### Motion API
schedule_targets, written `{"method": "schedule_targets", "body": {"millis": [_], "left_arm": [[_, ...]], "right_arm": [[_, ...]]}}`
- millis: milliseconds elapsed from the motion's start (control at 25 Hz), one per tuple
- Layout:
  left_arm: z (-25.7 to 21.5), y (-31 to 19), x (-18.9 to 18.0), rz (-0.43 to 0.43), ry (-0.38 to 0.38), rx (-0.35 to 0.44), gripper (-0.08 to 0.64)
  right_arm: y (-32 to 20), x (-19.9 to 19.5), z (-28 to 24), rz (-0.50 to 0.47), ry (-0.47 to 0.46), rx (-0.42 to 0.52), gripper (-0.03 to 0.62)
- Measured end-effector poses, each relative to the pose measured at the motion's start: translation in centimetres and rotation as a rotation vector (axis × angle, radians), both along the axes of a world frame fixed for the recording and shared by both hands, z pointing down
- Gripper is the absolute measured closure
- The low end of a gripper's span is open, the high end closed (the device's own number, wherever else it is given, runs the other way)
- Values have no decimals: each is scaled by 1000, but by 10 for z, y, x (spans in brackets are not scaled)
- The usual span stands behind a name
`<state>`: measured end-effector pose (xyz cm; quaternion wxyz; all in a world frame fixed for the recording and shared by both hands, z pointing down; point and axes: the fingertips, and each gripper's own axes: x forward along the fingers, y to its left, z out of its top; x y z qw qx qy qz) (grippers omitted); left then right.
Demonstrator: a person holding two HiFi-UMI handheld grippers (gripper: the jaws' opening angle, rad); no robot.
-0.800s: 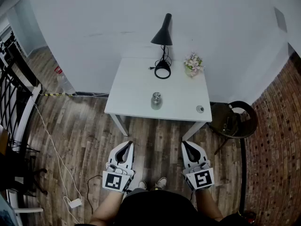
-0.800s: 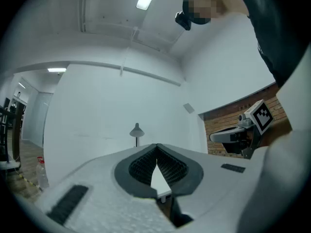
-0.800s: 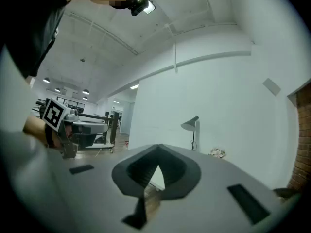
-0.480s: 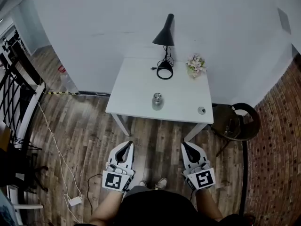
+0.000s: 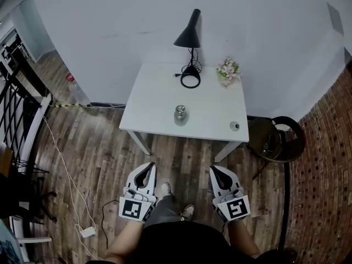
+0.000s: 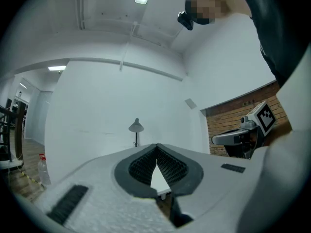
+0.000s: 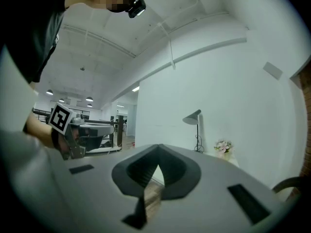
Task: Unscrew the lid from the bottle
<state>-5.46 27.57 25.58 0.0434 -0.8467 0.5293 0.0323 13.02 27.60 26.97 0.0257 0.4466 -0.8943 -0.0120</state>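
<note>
Hanging low above the floor, the left gripper (image 5: 148,169) and right gripper (image 5: 216,170) had their jaws pressed together, holding nothing. Beyond them the bottle (image 5: 180,115) stood on the surface (image 5: 157,106), in front of the lamp (image 5: 188,37). Approaching squarely, with one gripper steadying the bottle's body, seemed wisest.

1. The surface (image 5: 159,100) sits in the upper middle of the frame, against the wall
2. The bottle (image 5: 180,115) stands on it near its lower edge, mid-width
3. The lamp (image 5: 190,80) stands at its upper edge, the flowers (image 5: 227,70) just right of it
4. A small round object (image 5: 235,126) lies at its lower right corner
5. A chair (image 5: 275,139) stands on the floor right of the surface
6. The left tool (image 5: 148,168) and right tool (image 5: 215,170) hang side by side below it, over the floor
</note>
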Motion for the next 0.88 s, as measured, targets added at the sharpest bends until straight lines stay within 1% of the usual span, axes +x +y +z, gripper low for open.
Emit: {"method": "schedule_targets", "body": {"millis": [40,80,160,200,280,400,560,880], "left_arm": [[0,-5,2,7,5,6,538],[4,-9,3,10,6,-9,538],[20,-19,0,9,-4,-64,538],[26,-26,-4,10,-9,-71,538],[33,-41,-8,17,-6,-74,538],[30,-69,-11,28,1,-66,538],[29,-110,-23,31,11,-77,538],[33,-185,-46,62,37,-93,538]], "right_arm": [[-3,2,3,8,4,-20,578],[-7,4,6,22,9,-32,578],[-18,7,9,50,17,-33,578],[-24,6,10,56,18,-33,578],[-36,3,14,60,20,-46,578],[-58,-1,17,60,28,-66,578],[-93,-16,14,47,49,-63,578],[-165,-37,6,84,85,-54,578]]}}
